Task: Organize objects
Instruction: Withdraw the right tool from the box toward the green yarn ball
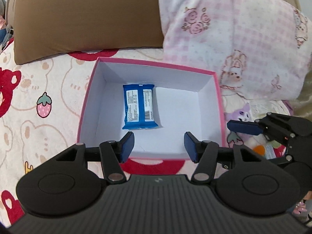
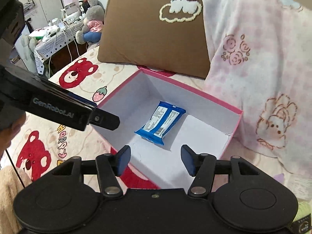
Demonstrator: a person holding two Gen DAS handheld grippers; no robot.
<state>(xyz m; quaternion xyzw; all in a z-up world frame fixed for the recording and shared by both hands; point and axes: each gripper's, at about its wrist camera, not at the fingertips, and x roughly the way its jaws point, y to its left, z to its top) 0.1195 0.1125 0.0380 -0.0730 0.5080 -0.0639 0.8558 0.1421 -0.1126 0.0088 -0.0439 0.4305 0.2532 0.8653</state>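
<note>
A pink box (image 1: pixel 148 62) with a white inside stands open on the bed, also seen in the right wrist view (image 2: pixel 195 91). A blue snack packet (image 1: pixel 138 107) lies flat on its floor left of the middle, label side up (image 2: pixel 161 122). My left gripper (image 1: pixel 159 144) hovers over the box's near edge, open, with nothing between its blue pads. My right gripper (image 2: pixel 155 159) hangs open and empty over the near corner. One blue finger (image 1: pixel 244 127) of the right gripper shows just outside the box's right wall. The left gripper's black housing (image 2: pixel 58 107) crosses the right wrist view at left.
A brown pillow (image 1: pixel 78 19) and a pink blanket (image 1: pixel 243 39) lie behind the box on a bear-print sheet (image 1: pixel 39 97). Small colourful items (image 1: pixel 261 149) lie on the sheet right of the box. Plush toys (image 2: pixel 91 19) and a cluttered side table (image 2: pixel 54 37) stand beyond the bed.
</note>
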